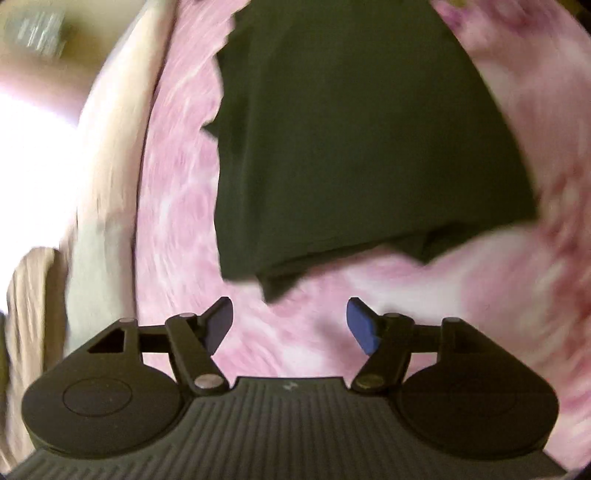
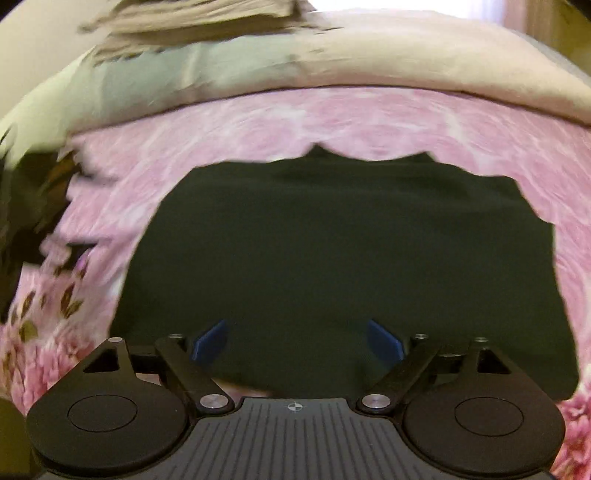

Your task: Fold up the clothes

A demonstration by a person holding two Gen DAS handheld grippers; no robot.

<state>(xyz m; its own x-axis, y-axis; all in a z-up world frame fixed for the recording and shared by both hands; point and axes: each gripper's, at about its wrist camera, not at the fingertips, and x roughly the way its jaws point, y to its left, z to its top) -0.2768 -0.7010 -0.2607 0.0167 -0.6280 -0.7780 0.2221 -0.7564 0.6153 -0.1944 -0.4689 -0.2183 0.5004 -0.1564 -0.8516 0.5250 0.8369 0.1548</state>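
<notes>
A dark green garment (image 1: 354, 140) lies folded on a pink floral bedspread (image 1: 177, 206). In the left wrist view my left gripper (image 1: 290, 323) is open and empty, just short of the garment's near corner. In the right wrist view the same garment (image 2: 332, 251) fills the middle. My right gripper (image 2: 295, 341) is open above its near edge, with nothing between the blue pads (image 2: 208, 341).
A cream blanket (image 2: 406, 62) lies along the far side of the pink bedspread (image 2: 332, 114), with a beige cloth heap (image 2: 192, 18) behind it. A cream edge (image 1: 107, 155) borders the bedspread on the left. Both views are motion-blurred.
</notes>
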